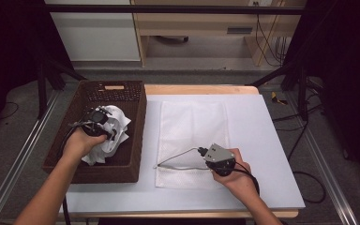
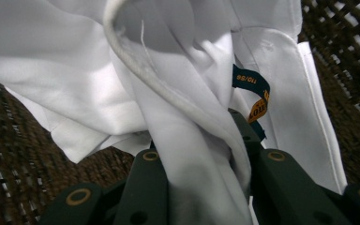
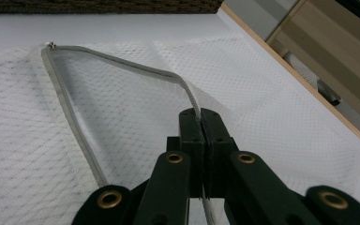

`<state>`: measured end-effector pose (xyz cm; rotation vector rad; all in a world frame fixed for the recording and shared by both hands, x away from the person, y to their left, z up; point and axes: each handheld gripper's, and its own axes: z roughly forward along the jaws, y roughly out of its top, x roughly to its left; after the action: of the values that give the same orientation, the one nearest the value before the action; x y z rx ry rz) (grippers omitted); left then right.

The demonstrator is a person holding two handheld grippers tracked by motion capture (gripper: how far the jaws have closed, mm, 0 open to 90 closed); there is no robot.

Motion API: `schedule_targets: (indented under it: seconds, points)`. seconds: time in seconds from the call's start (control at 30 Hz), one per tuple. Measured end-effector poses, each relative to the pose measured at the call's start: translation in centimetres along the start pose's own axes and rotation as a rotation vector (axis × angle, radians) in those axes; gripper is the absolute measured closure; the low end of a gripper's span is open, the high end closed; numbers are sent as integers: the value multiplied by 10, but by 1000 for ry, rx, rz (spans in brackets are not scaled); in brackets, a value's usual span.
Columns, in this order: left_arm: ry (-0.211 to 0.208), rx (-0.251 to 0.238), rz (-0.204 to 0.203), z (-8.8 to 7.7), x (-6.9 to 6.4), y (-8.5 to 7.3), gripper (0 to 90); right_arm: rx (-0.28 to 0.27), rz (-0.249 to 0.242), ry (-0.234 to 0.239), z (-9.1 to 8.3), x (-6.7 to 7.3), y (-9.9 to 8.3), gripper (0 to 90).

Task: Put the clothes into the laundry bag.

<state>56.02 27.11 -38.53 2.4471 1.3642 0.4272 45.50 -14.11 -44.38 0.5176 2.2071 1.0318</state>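
Left gripper (image 1: 104, 127) clamped on white shirt (image 1: 110, 136), not yet clear of basket (image 1: 136, 140). Right gripper (image 3: 200, 117) pinches mesh bag (image 1: 192, 126) mouth open. Bagging remains.

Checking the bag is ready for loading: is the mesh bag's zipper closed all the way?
No. The right gripper pinches one zipper edge of the mesh bag and lifts it away from the other, leaving the mouth gaping open.
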Motion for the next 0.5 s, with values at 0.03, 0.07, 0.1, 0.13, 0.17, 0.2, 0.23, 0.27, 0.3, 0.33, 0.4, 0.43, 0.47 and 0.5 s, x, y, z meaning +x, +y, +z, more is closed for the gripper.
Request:
schedule_targets:
  seconds: [0.03, 0.07, 0.1, 0.13, 0.17, 0.2, 0.23, 0.27, 0.3, 0.33, 0.4, 0.43, 0.47, 0.5]
  points:
    - [-4, -17, -3, -3, 1, 0, 729, -2, 0, -1, -1, 0, 0, 891]
    - [-19, -50, -19, -12, 2, 1, 730, -4, 1, -3, -2, 0, 0, 891]
    - [-19, -50, -19, -12, 2, 1, 730, -8, 2, -4, -3, 0, 0, 891]
    - [-17, -62, -22, -16, 2, 2, 730, -8, 2, -4, -3, 0, 0, 891]
    - [-15, -77, -26, -20, 2, 2, 730, -12, 7, -6, -3, 0, 0, 891]
    - [-16, -88, -25, -25, 3, 3, 730, -14, 9, -5, -4, -1, 0, 891]
    - [-15, -98, -24, -29, 3, 4, 730, -13, 11, -6, -4, -1, 0, 891]
    - [-10, -105, -23, -32, 4, 5, 730, -13, 11, -6, -4, -1, 0, 891]
    - [-3, -108, -15, -35, 4, 6, 730, -10, 11, -5, -3, -1, -1, 891]
    - [5, -113, -16, -38, 4, 5, 730, -8, 14, -3, -2, -1, -1, 891]
    - [17, -123, -12, -42, 3, 3, 730, -6, 19, -1, -1, -2, -1, 891]
    - [21, -131, -6, -45, 1, 0, 730, -5, 23, 5, 0, -2, -1, 891]
    - [21, -131, -6, -45, 1, 0, 730, -5, 23, 5, 0, -2, -1, 891]
    - [23, -137, -6, -46, 0, -2, 730, -3, 21, 7, 1, -1, -1, 891]
